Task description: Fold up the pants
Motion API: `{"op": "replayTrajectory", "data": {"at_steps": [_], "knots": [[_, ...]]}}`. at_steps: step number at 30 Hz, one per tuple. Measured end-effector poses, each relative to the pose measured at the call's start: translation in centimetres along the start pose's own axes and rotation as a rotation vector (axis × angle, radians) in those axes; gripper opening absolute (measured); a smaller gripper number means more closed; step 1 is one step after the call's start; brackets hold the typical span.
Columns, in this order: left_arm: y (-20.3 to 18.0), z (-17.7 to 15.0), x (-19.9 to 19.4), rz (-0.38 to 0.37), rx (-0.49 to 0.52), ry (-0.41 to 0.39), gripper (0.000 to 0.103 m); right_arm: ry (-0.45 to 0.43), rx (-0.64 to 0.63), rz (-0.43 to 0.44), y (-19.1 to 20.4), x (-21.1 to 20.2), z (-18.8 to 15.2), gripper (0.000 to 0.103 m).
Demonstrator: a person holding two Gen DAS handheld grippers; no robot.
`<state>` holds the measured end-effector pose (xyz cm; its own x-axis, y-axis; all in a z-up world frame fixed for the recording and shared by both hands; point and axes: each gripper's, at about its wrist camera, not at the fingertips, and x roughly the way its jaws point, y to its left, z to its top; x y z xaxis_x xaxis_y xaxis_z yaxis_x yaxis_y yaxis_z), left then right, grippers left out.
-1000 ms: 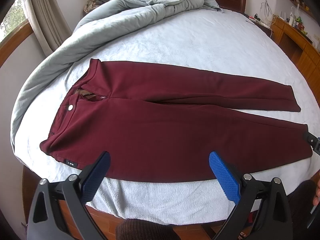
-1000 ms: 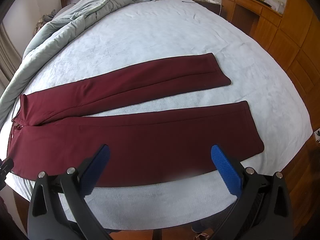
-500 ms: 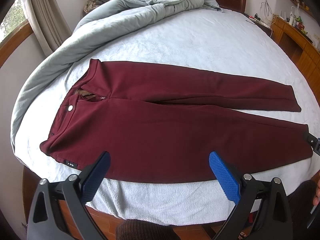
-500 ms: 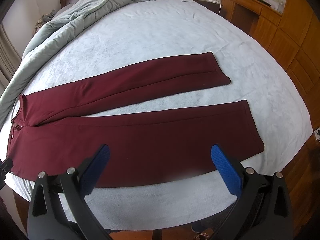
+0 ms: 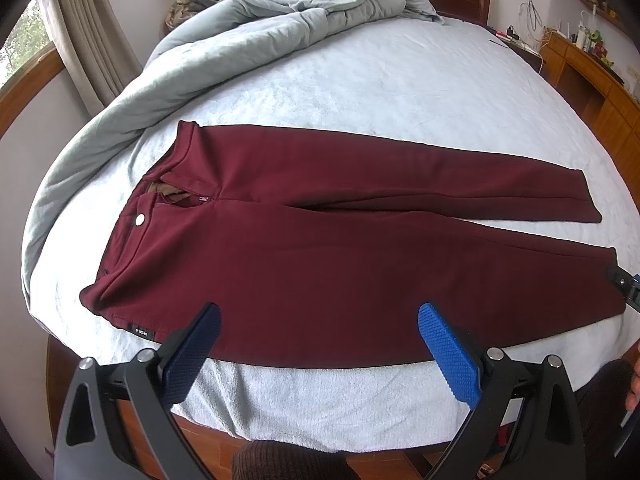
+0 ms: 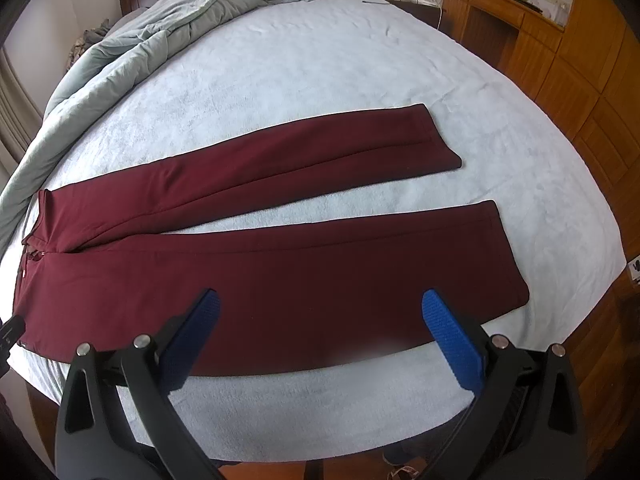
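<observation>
left wrist view: pants label, probably unreadable.

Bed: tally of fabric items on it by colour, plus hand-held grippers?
Maroon pants: 1
Grey-green quilt: 1
Pale blue sheet: 1
Open hand-held grippers: 2, left and right
Total: 5

soft, even daylight from window at left; faint shadows only. strong fisheye bending, dark vignette in corners. small blurred smudge on pants edge.
</observation>
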<state>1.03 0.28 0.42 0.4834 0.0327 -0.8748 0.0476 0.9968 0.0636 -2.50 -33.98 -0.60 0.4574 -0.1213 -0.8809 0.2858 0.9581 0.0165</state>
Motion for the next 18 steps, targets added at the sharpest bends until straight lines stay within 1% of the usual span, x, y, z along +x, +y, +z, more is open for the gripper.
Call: {"op": "replayTrajectory", "data": {"at_steps": [9, 12, 14, 16, 18], "knots": [[-0.3, 0.4, 0.1, 0.005, 0.010, 0.001, 0.099, 0.001, 0.002, 0.003, 0.0, 0.1, 0.0, 0.101], [-0.4, 0.8, 0.7, -0.001, 0.009, 0.015, 0.099, 0.003, -0.010, 0.024, -0.4, 0.5, 0.5, 0.101], [-0.6, 1.6, 1.3, -0.018, 0.010, 0.020, 0.099, 0.001, -0.021, 0.041, -1.4, 1.1, 1.8, 0.101], [-1.4, 2.9, 2.3, -0.026, 0.025, 0.025, 0.099, -0.007, -0.021, 0.029, -3.5, 2.3, 4.3, 0.101], [-2.8, 4.9, 3.4, -0.041, 0.052, 0.015, 0.099, -0.025, -0.027, 0.015, -5.8, 3.8, 7.0, 0.101]]}}
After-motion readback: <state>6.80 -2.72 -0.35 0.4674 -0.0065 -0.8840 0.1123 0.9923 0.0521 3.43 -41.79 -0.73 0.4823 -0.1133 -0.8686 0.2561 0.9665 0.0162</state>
